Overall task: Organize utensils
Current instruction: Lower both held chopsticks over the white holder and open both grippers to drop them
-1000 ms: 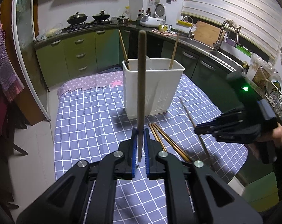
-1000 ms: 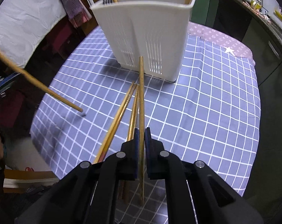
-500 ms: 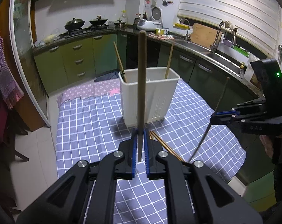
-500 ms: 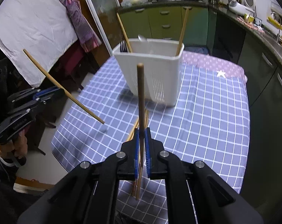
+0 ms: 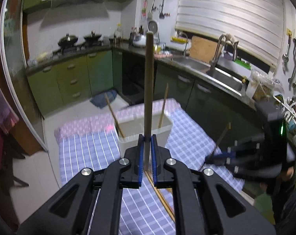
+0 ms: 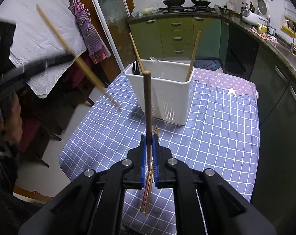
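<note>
My left gripper (image 5: 147, 138) is shut on a wooden chopstick (image 5: 148, 90) that sticks up in front of the camera, above the white utensil holder (image 5: 163, 130). My right gripper (image 6: 149, 138) is shut on another chopstick (image 6: 147, 105), held above the checked tablecloth (image 6: 216, 133), short of the white utensil holder (image 6: 167, 96). That holder has two chopsticks, a spoon and a fork standing in it. A few chopsticks (image 6: 150, 178) lie on the cloth below the right gripper. In the left wrist view the right gripper (image 5: 210, 158) shows at right; in the right wrist view the left one's chopstick (image 6: 73, 54) slants at left, blurred.
The table stands in a kitchen with green cabinets (image 5: 73, 74), a stove with two pans (image 5: 79, 39) and a sink (image 5: 222, 74). A chair draped with a white cloth (image 6: 40, 39) is left of the table. A person's hand (image 6: 11, 117) holds the left gripper.
Both grippers have risen from near the cloth, each carrying its chopstick upward. The holder now looks lower and smaller in both views. The left view is blurred from motion.
</note>
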### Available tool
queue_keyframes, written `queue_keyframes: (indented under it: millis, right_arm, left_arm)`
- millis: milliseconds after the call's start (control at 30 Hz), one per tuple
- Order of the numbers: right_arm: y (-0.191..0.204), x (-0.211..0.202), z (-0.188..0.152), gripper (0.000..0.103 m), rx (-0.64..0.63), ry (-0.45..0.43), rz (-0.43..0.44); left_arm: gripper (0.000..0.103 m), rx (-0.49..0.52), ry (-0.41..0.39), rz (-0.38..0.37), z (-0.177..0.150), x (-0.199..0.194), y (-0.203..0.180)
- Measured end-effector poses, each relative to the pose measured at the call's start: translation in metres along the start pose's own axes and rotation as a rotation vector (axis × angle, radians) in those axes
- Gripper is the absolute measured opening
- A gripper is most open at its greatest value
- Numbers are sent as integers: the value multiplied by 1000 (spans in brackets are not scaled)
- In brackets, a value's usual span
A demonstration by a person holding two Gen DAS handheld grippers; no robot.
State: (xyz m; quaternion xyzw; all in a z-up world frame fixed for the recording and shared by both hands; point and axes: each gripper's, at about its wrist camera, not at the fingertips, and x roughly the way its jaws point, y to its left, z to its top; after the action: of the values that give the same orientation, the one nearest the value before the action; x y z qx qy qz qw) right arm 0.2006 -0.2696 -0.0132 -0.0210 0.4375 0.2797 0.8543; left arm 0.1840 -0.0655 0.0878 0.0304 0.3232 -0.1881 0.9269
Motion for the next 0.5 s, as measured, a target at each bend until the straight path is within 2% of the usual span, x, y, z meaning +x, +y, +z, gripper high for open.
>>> queue_keyframes:
  millis: [267,367,500]
  right_arm:
    - [-9,-1,-8,7,14,1,4]
    - [-12,-3,-9,7,19,-6,13]
    - [-11,-11,-6,7,18,-23,22]
  left_arm:
    - [7,12,-83,52,46,18,-3]
    - [7,12,-80,75,51,32,-3]
    - [7,8,-7,87,45,64,-1]
